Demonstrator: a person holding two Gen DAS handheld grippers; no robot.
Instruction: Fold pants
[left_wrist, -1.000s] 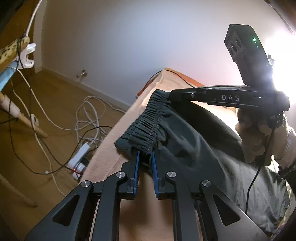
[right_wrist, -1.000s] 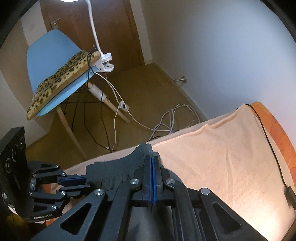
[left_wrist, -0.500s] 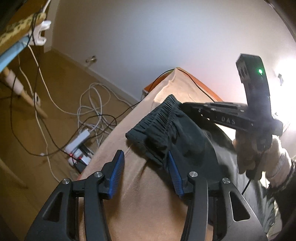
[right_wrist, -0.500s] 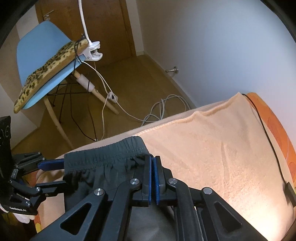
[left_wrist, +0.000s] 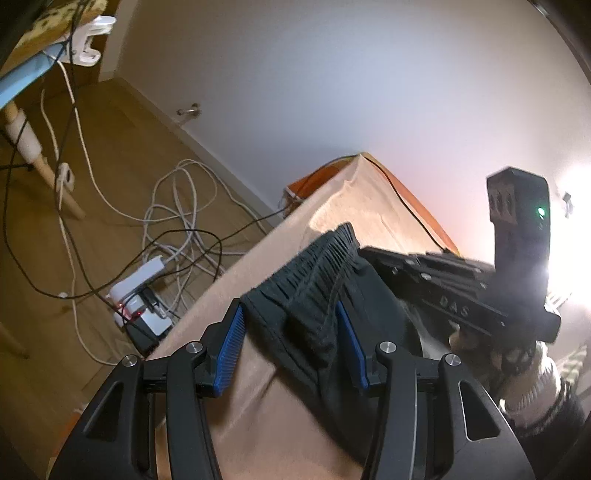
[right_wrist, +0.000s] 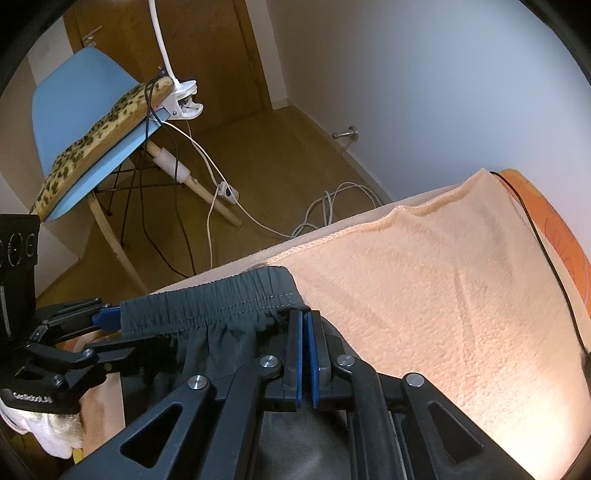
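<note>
Firstly, left wrist view: the left gripper (left_wrist: 291, 347) is seen with its blue pads spread apart, the jaws having just been opening; the gathered waistband of the dark pants (left_wrist: 314, 273) lies between the pads and is not pressed by them.
Pants, left wrist view: laid on the peach towel (left_wrist: 258, 424) that covers the bed, the waistband near the bed's floor-side edge.
Right gripper, left wrist view: the right gripper (left_wrist: 373, 253) is reached in from the right onto the far end of the waistband; a gloved hand (left_wrist: 524, 373) is seen behind it.
Floor, left wrist view: a power strip (left_wrist: 142, 302) and tangled cables are seen below the bed's edge.
Right wrist view: the right gripper (right_wrist: 305, 325) is clenched, its pads nearly touching, with the waistband corner of the pants (right_wrist: 207, 306) pinched at their tips.
Left gripper, right wrist view: the left gripper (right_wrist: 107, 325) is seen at the waistband's other end, by the bed's edge.
Background, right wrist view: a blue chair (right_wrist: 70, 110) with a leopard-print cushion (right_wrist: 107, 125).
</note>
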